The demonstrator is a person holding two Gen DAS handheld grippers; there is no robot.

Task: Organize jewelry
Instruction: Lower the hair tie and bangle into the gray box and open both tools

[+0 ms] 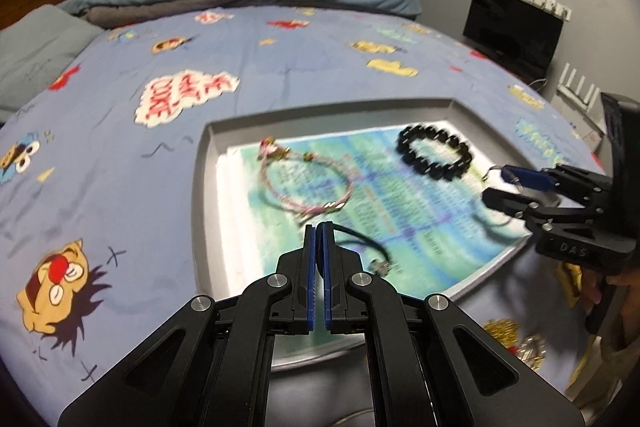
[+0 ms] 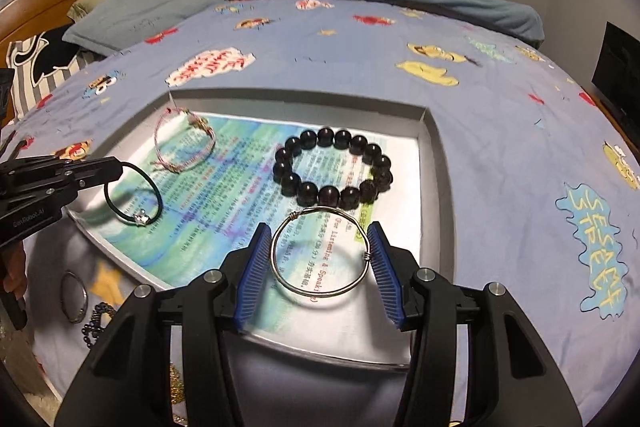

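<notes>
On a bed [image 2: 500,115] with a cartoon-print sheet, the left gripper [image 1: 319,227] pinches a black cord bracelet [image 2: 134,195] above a grey tray [image 2: 438,163]. The right gripper [image 2: 320,247], fingers spread, flanks a silver wire bangle [image 2: 320,253] beside a dark beaded bracelet [image 2: 332,167] and a pink cord bracelet [image 2: 184,147].

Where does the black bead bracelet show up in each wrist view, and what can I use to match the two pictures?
Left wrist view: the black bead bracelet lies right of centre, at the far right of the tray, just beyond the right gripper.
Right wrist view: the bracelet lies at centre, just beyond the silver bangle between the open fingers.
Shared landmark: the pink cord bracelet, to its left in both.
</notes>
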